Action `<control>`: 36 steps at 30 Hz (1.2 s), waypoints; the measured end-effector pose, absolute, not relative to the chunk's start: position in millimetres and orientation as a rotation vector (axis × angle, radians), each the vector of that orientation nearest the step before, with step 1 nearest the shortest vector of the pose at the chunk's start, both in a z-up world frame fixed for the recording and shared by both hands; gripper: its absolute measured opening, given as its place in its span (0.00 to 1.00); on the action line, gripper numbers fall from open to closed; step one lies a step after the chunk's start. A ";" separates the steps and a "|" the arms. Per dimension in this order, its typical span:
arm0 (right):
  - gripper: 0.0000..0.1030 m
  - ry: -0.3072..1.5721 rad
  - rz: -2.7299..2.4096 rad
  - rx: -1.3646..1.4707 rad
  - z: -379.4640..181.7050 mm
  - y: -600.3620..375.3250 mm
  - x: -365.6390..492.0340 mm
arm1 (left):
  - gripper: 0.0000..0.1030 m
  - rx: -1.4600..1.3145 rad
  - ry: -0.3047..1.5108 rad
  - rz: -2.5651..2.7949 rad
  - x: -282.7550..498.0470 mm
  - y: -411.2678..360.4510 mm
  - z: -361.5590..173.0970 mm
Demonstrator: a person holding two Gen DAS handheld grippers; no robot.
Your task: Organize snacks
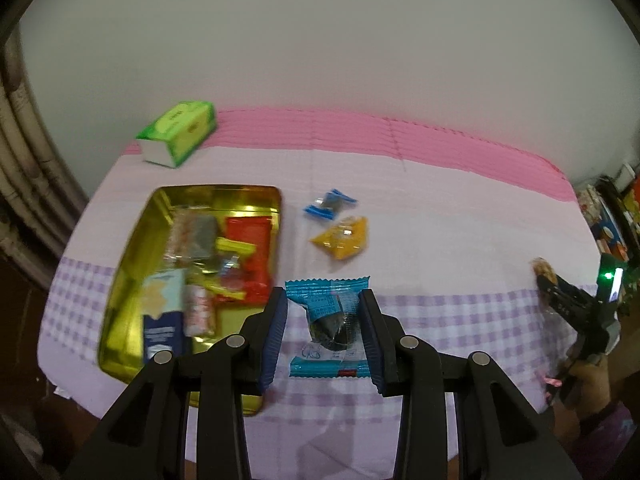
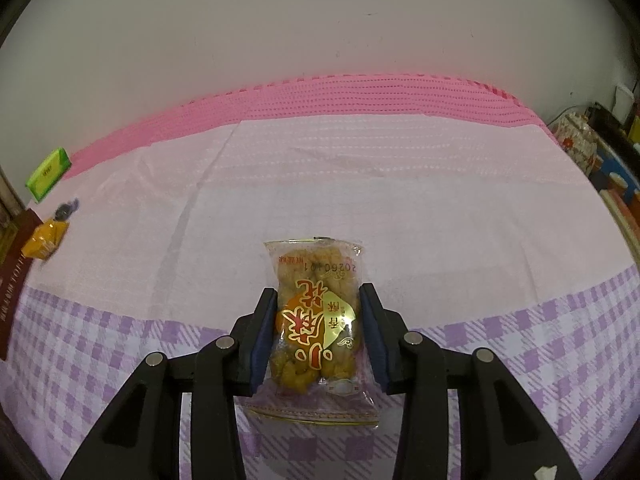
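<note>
My left gripper (image 1: 325,322) is shut on a blue-wrapped dark snack (image 1: 330,326), held just above the tablecloth beside the gold tin tray (image 1: 132,248). The tray holds several packets, among them a red one (image 1: 248,248). A small blue candy (image 1: 330,204) and an orange packet (image 1: 342,238) lie on the cloth beyond. My right gripper (image 2: 318,320) is shut on a clear bag of fried twists (image 2: 316,320) with a red and gold label. It shows far right in the left wrist view (image 1: 560,292).
A green tissue box (image 1: 178,134) stands at the back left near the wall. The pink and purple checked cloth (image 2: 400,184) covers the table. Clutter stands past the table's right edge (image 2: 608,168). The orange packet (image 2: 42,240) lies far left in the right wrist view.
</note>
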State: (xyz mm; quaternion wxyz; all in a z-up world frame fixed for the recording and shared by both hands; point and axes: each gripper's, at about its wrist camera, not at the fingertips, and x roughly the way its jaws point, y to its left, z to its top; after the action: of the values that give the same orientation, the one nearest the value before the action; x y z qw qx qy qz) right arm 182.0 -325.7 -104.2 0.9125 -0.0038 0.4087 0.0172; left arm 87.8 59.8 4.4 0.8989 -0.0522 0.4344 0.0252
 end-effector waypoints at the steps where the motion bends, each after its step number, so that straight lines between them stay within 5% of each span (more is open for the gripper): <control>1: 0.38 0.842 0.029 -0.019 -104.2 -324.0 182.2 | 0.36 -0.105 0.894 0.061 86.6 64.4 4.8; 36: 0.40 0.842 0.021 -0.012 -104.8 -323.7 182.8 | 0.36 -0.213 1.006 0.204 109.8 188.5 -50.7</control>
State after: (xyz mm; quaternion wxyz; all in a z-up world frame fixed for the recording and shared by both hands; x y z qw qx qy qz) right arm 182.8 -323.7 -104.8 0.9127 -0.0059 0.4085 0.0104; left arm 109.8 188.5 -50.7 0.8659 -0.1015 0.4801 0.0974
